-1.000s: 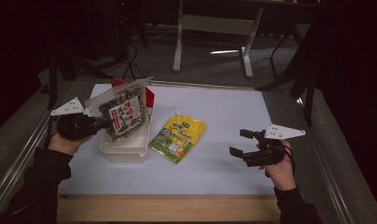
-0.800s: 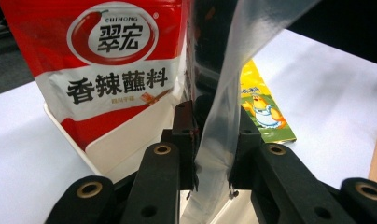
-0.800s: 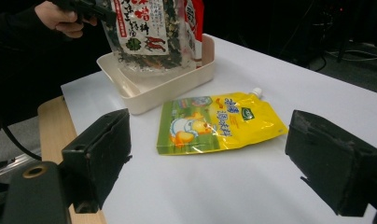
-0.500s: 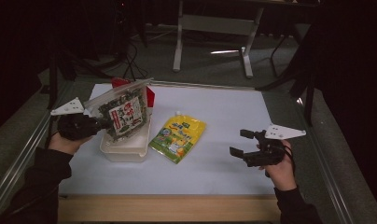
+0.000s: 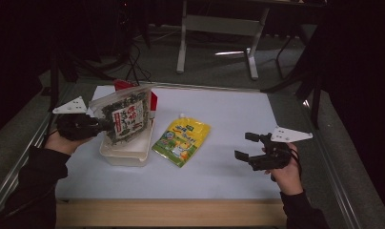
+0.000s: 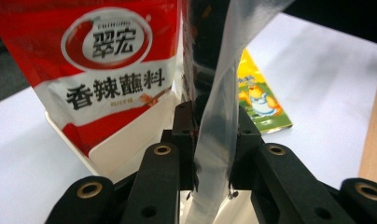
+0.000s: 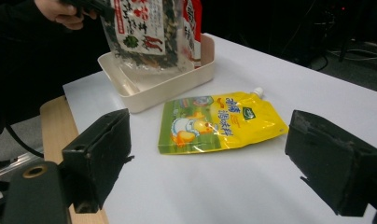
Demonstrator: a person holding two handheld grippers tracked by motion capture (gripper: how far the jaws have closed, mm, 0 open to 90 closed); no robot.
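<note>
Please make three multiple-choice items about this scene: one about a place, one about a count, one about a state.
1. Where does the yellow pouch lie?
A. in the bin
B. flat on the table, right of the bin
C. between the right gripper's fingers

2. How many packets show in all?
A. two
B. three
C. five

3. How is the left gripper?
A. open above the table
B. shut on nothing
C. shut on the clear bag

Answers:
1. B: in the high view the pouch rests on the white table beside the bin, apart from it.
2. B: the clear bag, the red packet standing in the bin, and the yellow pouch.
3. C: in the left gripper view its fingers press on the bag's clear edge; the right gripper stands open.
</note>
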